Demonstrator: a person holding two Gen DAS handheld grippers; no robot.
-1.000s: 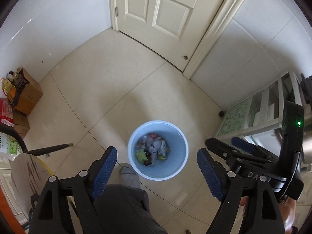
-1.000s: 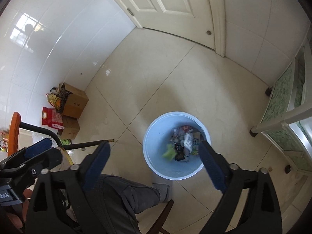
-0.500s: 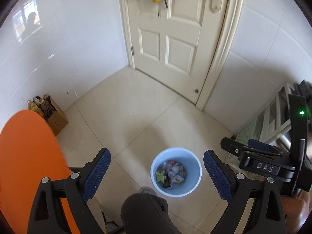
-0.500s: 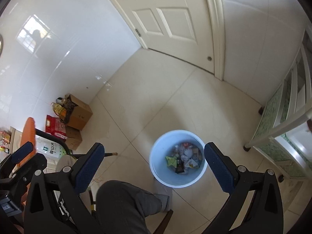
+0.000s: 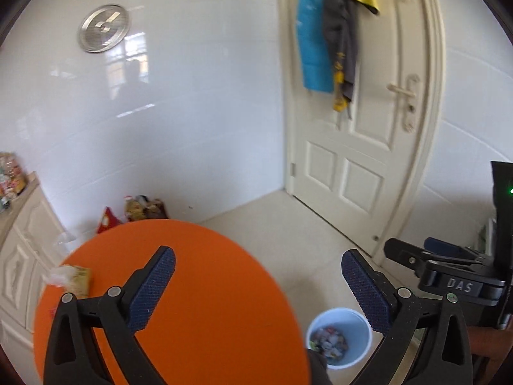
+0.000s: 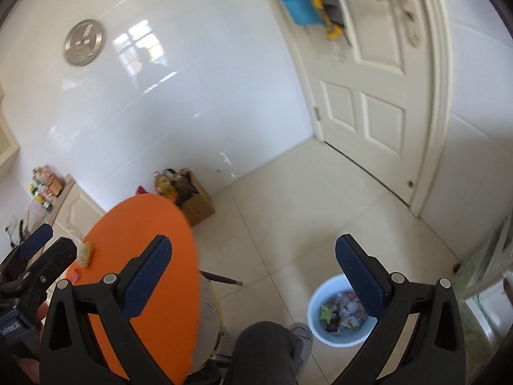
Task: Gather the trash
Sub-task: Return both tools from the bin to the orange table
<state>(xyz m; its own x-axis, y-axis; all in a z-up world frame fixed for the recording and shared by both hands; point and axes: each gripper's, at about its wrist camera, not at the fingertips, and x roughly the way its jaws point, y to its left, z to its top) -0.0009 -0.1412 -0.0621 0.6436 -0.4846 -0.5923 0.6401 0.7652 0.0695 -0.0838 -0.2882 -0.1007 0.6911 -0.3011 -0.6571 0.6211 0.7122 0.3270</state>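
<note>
The left gripper [image 5: 258,284] stands wide open with nothing between its ribbed navy pads, its jaws having just spread further; the right gripper [image 6: 253,272] is likewise spread wide and empty. Both are matte black frames with round silver rivets, held above a round orange table [image 5: 205,288] with a smooth, flat top. On the table's far left edge lies a pale, crumpled packet [image 5: 72,277], and in the right wrist view a small red scrap [image 6: 74,275] lies nearer the edge. A knee in dark grey trousers [image 6: 266,349] and a grey slipper [image 6: 303,333] sit below the right gripper. The bin [image 6: 340,312], a round pale-blue plastic tub holding mixed wrappers, stands on the glossy cream floor tiles to the right of the table, well apart from both grippers. Beyond the table, a cardboard box [image 6: 197,203] stuffed with bags rests against the white tiled wall. A cream cabinet [image 5: 22,231] stands at left. A round brushed-metal disc [image 5: 103,28] hangs high on the wall. Furthest off, a panelled cream door [image 5: 359,147] carries hanging blue, grey and yellow cloths [image 5: 330,32].
</note>
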